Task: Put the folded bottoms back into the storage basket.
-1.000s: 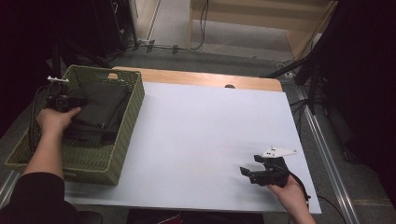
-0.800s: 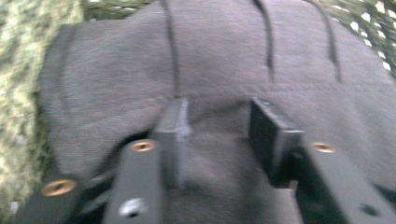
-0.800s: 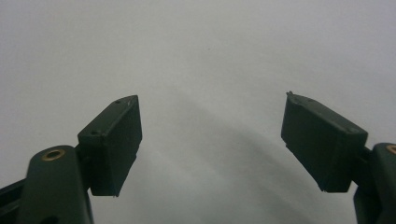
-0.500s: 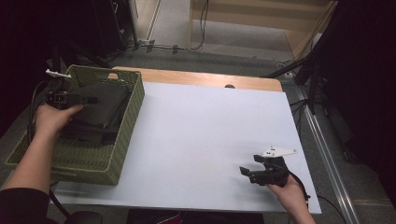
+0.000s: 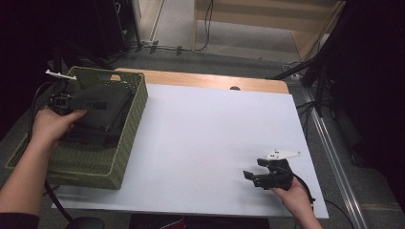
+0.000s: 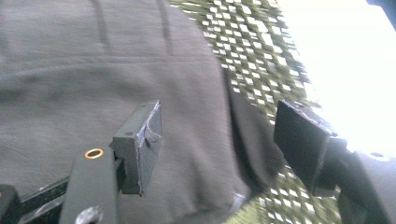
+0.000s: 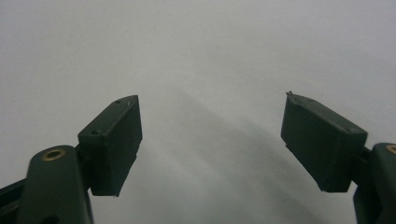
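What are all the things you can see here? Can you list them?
Woven green basket: one, olive green, left side of the table.
Dark grey folded cloth: one, dark grey, lying inside the basket.
White table sheet: one, white, covering most of the tabletop.
Wooden table edge: one, light brown, along the far side.
Left gripper: one, black, jaws open over the cloth in the basket.
Right gripper: one, black, jaws open, low over the white sheet near the right front corner.
Person's hands: two, one holding each gripper.
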Action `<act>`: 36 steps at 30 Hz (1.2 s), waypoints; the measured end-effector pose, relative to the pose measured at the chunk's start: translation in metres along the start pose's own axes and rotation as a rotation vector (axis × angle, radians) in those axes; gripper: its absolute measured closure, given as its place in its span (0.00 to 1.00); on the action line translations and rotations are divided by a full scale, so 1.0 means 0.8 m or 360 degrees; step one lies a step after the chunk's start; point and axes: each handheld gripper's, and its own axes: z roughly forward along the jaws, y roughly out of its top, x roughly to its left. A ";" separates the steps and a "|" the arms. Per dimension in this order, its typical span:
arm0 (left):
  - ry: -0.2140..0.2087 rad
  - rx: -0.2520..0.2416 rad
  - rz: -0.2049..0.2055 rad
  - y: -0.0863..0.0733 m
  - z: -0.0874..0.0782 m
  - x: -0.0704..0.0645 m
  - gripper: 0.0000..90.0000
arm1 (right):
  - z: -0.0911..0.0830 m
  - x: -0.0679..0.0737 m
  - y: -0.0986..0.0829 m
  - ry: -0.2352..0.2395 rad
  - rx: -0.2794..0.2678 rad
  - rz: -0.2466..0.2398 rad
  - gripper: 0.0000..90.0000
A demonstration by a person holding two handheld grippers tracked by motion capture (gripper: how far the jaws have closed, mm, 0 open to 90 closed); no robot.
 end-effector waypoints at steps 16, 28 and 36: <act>-0.0070 -0.0042 0.0123 -0.013 -0.003 -0.048 0.32 | 0.011 -0.002 0.005 0.0020 0.0072 0.0021 0.21; -0.0173 -0.0035 0.0131 -0.018 0.008 -0.081 0.32 | 0.017 -0.003 0.008 0.0033 0.0109 0.0017 0.22; -0.0192 -0.0007 0.0191 -0.019 0.016 -0.103 0.30 | 0.019 -0.003 0.010 0.0057 0.0106 0.0010 0.22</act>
